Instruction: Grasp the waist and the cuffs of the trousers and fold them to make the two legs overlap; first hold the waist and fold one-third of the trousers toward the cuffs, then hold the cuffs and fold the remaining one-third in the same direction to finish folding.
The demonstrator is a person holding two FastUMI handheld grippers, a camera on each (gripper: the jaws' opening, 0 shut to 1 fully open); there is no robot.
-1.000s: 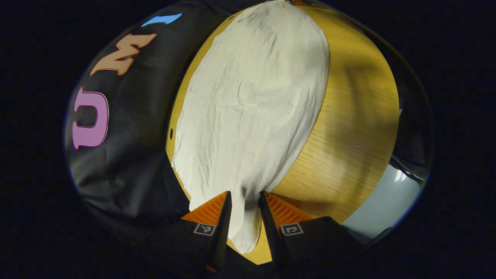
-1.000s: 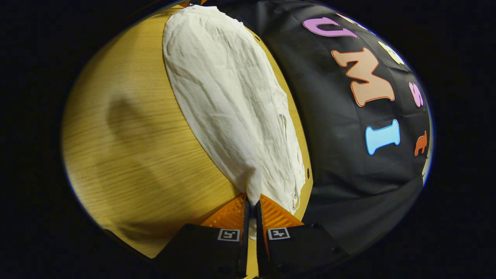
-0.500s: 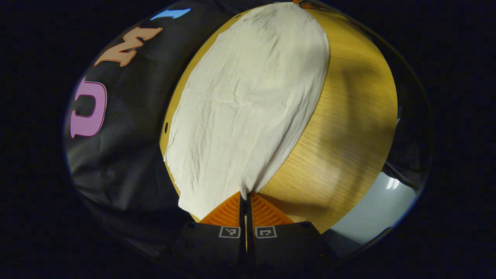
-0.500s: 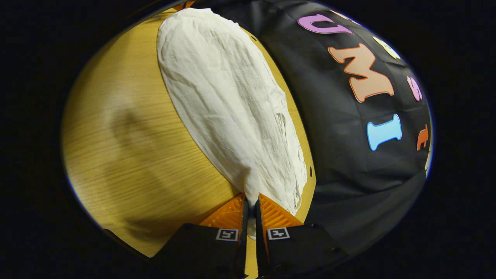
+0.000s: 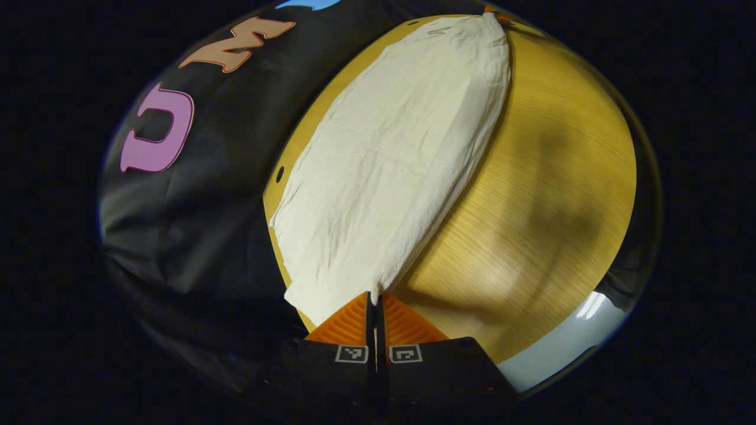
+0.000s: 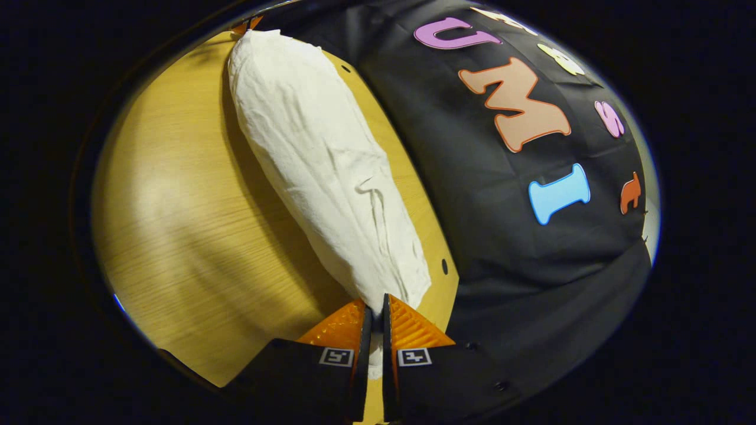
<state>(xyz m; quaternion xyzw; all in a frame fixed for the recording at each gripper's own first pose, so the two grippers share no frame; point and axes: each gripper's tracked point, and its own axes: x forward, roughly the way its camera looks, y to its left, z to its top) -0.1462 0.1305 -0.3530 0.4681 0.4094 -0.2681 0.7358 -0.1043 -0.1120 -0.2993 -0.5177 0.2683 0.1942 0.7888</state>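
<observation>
A wooden table (image 5: pixel 549 195) with a light, fine grain is seen in both views, and small dark holes are set near its far edge (image 6: pixel 444 267). Soft shadows and a pale patch of reflected light are cast across the tabletop. The table is backed closely by the booth's black cloth wall (image 6: pixel 508 236), which is creased and hangs in folds. A strip of pale, glossy floor (image 5: pixel 555 351) is glimpsed past the table's near edge.

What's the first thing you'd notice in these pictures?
A long pair of cream-white cloth trousers stretches across the yellow wooden table, next to the black cloth wall. The left tongs pinch one end, and the right tongs pinch the other.
</observation>
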